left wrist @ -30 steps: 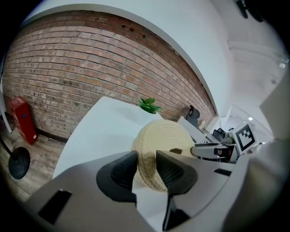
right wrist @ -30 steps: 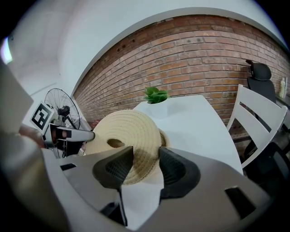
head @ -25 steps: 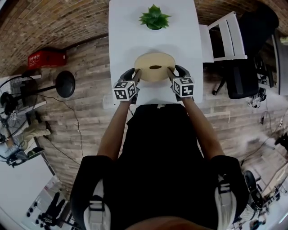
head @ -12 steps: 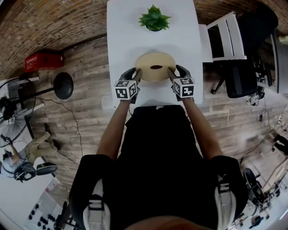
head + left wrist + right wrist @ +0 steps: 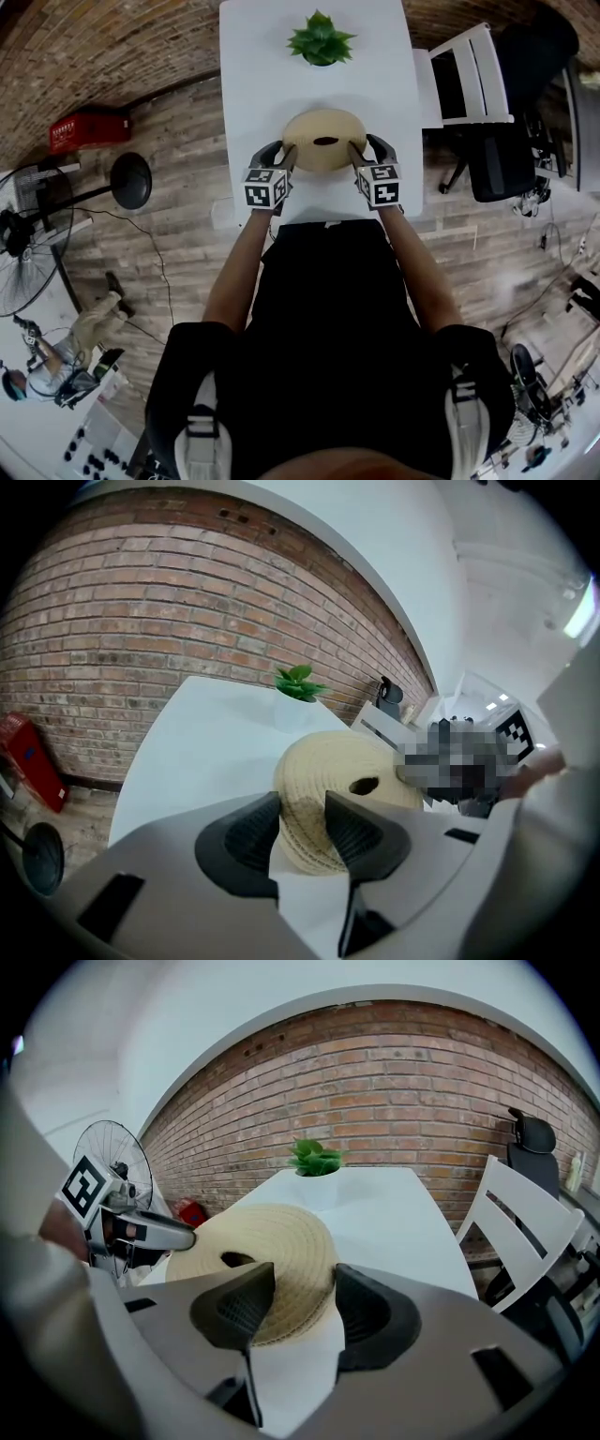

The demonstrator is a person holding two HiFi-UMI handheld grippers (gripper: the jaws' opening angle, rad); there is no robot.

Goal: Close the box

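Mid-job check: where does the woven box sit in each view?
Head view: woven box at upper centre, between the two grippers.
Left gripper view: woven box at centre, just beyond the jaws.
Right gripper view: woven box left of centre, beyond the jaws.
Shared landmark: potted plant behind it.

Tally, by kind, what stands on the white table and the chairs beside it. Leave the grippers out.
Woven box: 1
Potted plant: 1
Chairs: 2, a white chair and a black office chair
Total: 4
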